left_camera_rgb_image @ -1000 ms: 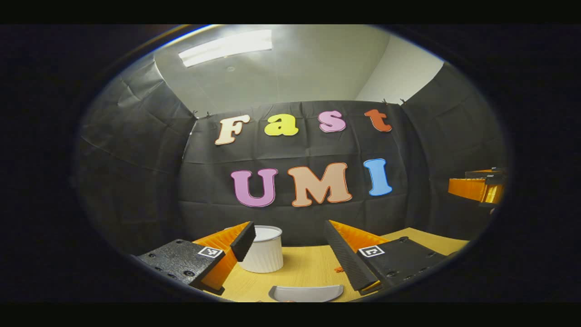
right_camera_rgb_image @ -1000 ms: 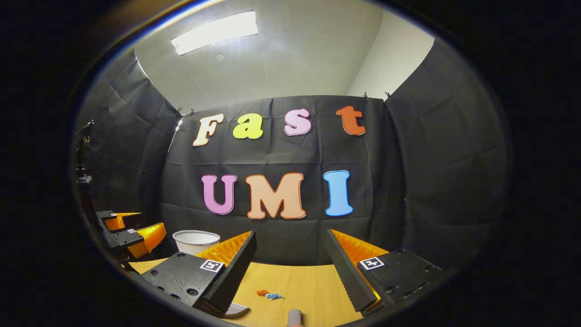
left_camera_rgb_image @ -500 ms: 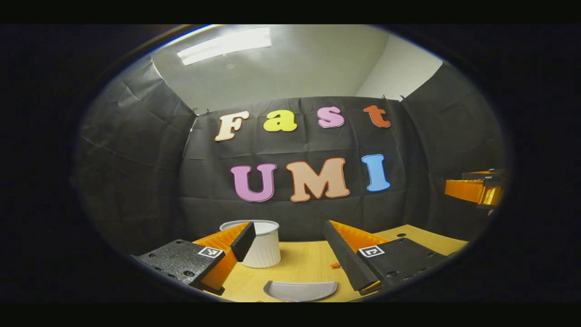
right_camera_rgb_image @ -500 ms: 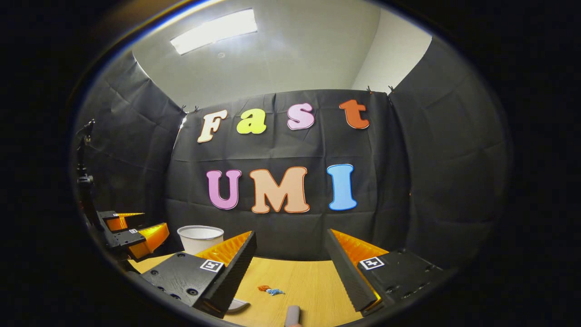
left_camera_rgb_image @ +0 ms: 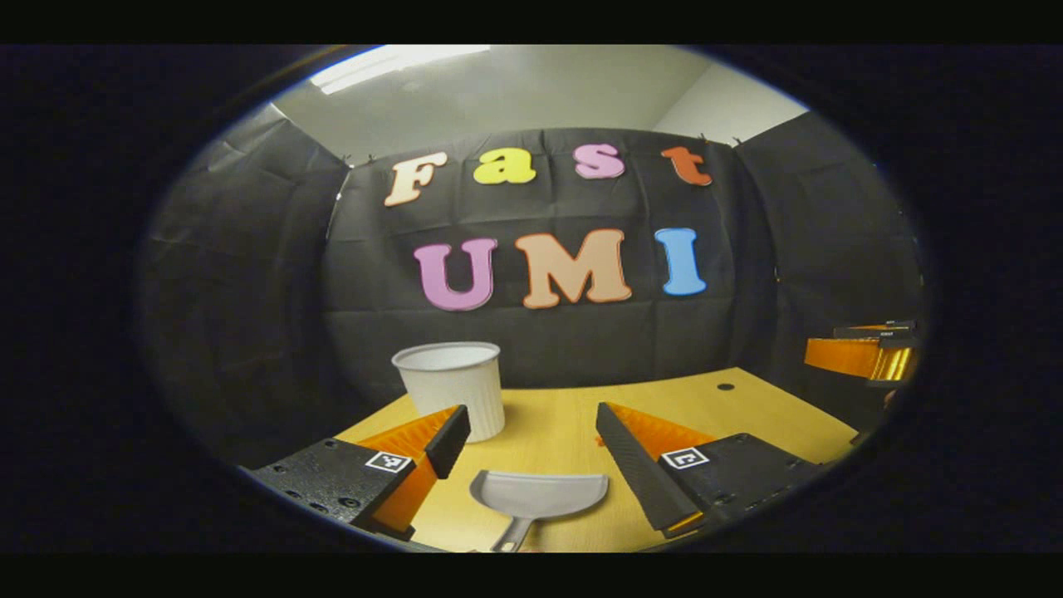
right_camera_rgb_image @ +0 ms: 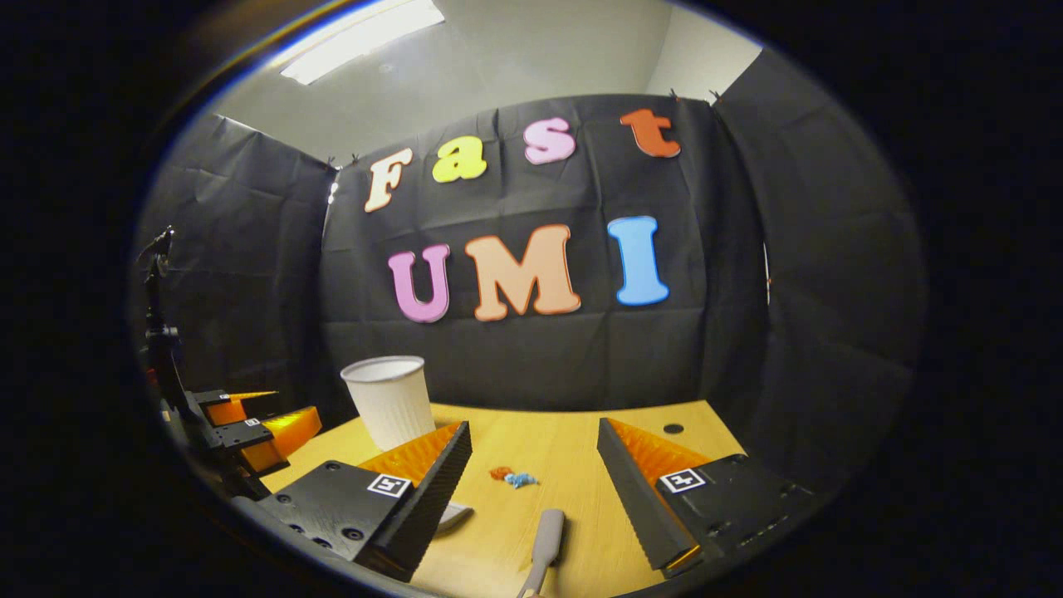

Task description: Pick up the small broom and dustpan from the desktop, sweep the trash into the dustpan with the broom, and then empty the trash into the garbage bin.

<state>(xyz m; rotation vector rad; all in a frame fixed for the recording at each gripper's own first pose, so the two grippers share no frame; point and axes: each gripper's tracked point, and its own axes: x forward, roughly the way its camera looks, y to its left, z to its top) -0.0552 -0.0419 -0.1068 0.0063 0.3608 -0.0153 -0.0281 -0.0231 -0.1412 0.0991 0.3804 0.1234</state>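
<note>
The grey dustpan looks light, stiff and slick, best taken by its thin handle at the bottom of the left gripper view, where it lies on the counter between the open left tongs. The broom handle lies bottom centre between the open right tongs, empty too.

desk — garbage bin at back left | dustpan in front of the bin, on desk | trash on desk right of bin — broom handle nearer, before it
</note>
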